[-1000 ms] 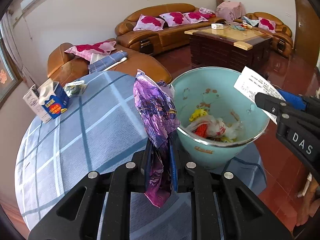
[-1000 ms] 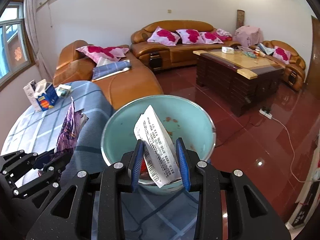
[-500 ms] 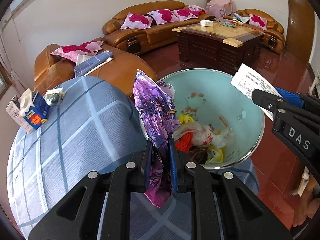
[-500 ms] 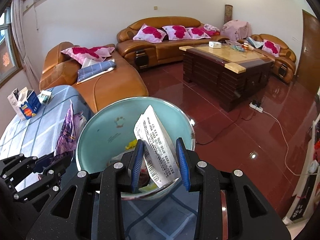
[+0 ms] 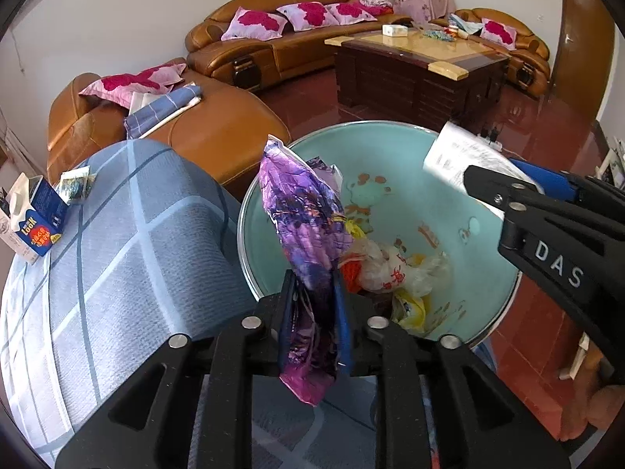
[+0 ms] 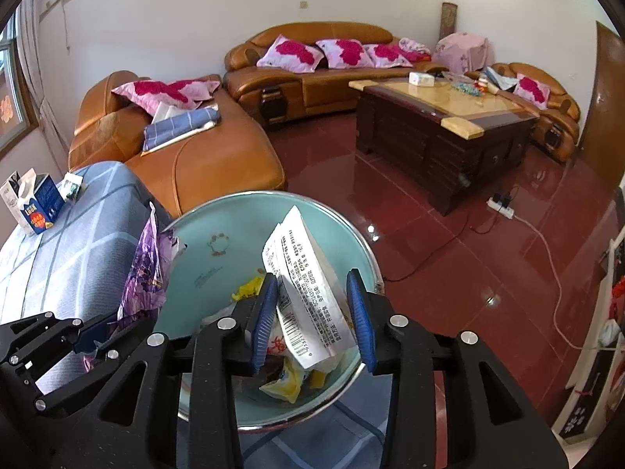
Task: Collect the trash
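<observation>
- Left tongs (image 5: 312,312) clench a crinkled purple foil wrapper (image 5: 302,226) above the turquoise basin's rim (image 5: 244,211), ready to drop.
- Right tongs (image 6: 312,312) spread apart; the white printed paper receipt (image 6: 306,285) sits loosely between them, over the trash.

Right gripper (image 6: 312,316) — jaws parted — white receipt (image 6: 308,293) above teal bin (image 6: 203,250).
</observation>
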`<state>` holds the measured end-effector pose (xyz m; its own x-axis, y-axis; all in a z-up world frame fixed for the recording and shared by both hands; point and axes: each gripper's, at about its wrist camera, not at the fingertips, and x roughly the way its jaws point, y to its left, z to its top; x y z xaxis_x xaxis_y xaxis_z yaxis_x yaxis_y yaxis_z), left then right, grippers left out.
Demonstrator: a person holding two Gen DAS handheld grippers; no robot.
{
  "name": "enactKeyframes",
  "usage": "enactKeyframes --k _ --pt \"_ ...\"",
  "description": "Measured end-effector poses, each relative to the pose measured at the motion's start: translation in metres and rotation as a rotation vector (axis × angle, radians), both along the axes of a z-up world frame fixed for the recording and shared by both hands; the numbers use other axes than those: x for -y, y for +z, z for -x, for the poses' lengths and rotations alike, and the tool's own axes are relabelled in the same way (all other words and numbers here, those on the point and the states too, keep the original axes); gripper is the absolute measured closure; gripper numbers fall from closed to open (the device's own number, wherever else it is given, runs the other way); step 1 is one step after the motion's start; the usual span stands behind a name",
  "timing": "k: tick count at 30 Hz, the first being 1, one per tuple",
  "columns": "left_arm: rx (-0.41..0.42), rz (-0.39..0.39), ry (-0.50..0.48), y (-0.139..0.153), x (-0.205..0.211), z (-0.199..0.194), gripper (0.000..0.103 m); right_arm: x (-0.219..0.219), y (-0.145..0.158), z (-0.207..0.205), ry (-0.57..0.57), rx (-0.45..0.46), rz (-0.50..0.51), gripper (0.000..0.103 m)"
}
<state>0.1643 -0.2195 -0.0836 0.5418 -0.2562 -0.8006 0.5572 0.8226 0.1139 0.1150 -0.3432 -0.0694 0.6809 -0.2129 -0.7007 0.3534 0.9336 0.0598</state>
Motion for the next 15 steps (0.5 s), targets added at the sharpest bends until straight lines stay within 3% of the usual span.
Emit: enactKeyframes --k 1,3,4,9,12,15 --pt "0.005 -0.003 0.001 0.000 0.000 0.000 0.077 0.002 -0.001 -0.003 0.004 0.000 -0.013 0.064" --pt "0.018 -0.008 0.008 0.000 -0.001 0.001 0.063 0.005 0.000 -0.005 0.010 0.010 -0.035 0.057" --pt "0.020 -0.004 0.013 0.001 -0.002 0.001 0.054 0.006 0.002 -0.005 0.011 0.021 -0.044 0.049" --pt "0.048 0.011 0.052 0.012 -0.010 0.003 0.050 0.011 0.016 0.007 -0.027 0.077 -0.055 0.048" --pt "0.047 0.032 0.087 0.015 -0.016 0.005 0.039 0.009 0.020 0.017 -0.047 0.103 -0.063 0.046" --pt "0.057 0.038 0.096 0.017 -0.021 0.009 0.037 0.005 0.020 0.029 -0.069 0.110 -0.050 0.032"
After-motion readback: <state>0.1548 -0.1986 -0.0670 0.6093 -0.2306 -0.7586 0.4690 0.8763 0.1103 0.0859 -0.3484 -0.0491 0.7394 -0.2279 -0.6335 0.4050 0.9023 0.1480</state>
